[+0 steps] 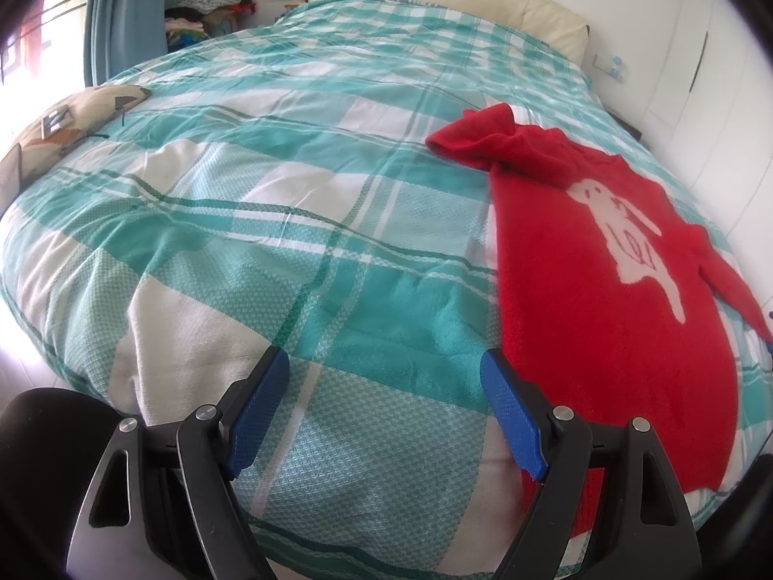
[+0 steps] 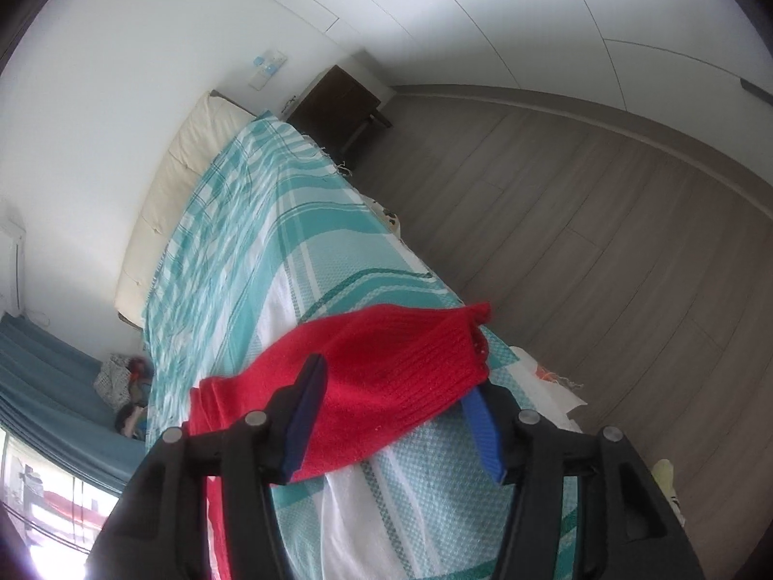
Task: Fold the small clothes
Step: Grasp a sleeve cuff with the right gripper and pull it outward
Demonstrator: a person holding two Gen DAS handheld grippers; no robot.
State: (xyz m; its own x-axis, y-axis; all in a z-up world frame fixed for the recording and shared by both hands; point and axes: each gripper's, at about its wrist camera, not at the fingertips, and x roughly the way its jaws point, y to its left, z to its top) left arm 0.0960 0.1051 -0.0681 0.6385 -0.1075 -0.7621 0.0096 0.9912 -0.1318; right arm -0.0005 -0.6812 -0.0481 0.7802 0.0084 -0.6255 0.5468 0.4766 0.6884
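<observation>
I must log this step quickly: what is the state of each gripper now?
Left gripper: jaws open, holding nothing, above the bedspread.
Right gripper: jaws open around the red sweater's sleeve, not closed on it.

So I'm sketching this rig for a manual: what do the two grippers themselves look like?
Both match. The left gripper has two blue, finely ribbed fingers mounted on glossy black plastic linkage arms, with round silver pivot pins and triangular cut-outs. The right gripper has the same blue fingers, black arms and silver pins. No cables, markings or sleeves are visible.
</observation>
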